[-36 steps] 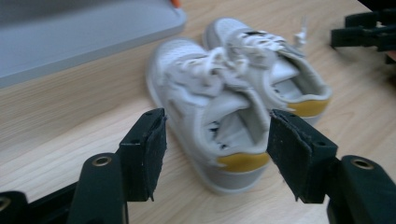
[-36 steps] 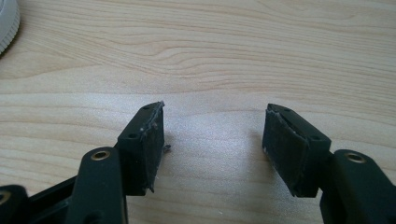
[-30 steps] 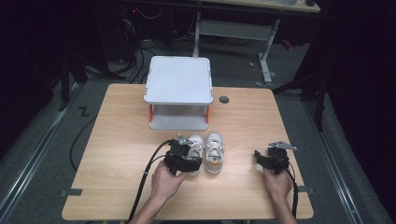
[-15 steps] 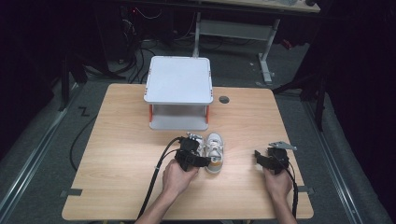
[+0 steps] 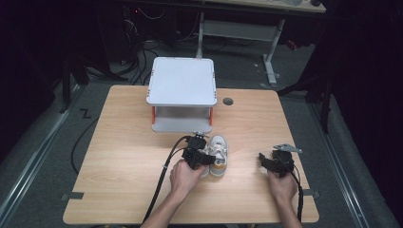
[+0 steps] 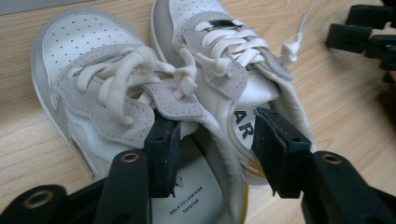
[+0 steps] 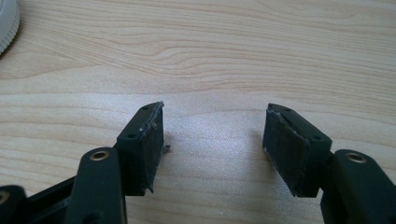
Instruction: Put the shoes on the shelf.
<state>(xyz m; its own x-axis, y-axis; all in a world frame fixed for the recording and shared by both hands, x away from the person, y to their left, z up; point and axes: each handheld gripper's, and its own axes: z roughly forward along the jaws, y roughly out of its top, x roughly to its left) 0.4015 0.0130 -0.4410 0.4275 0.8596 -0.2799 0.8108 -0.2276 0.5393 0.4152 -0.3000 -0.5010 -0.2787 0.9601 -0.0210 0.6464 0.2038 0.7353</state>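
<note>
Here, the left gripper (image 6: 212, 154) straddles the touching inner walls of two small shoes (image 6: 154, 93) set side by side, toes pointing away toward the shelf (image 5: 181, 88); its jaws have just been closing, one inside each shoe. Well apart, the right gripper (image 7: 212, 149) rests on the table (image 7: 233, 46), jaws apart and empty.

In the high view, the left shoe (image 5: 204, 167) beside the shelf (image 5: 181, 88) is largely covered by the left gripper (image 5: 203, 157); its heel is cut off in the left gripper view; whether the pads press cannot be told.
</note>
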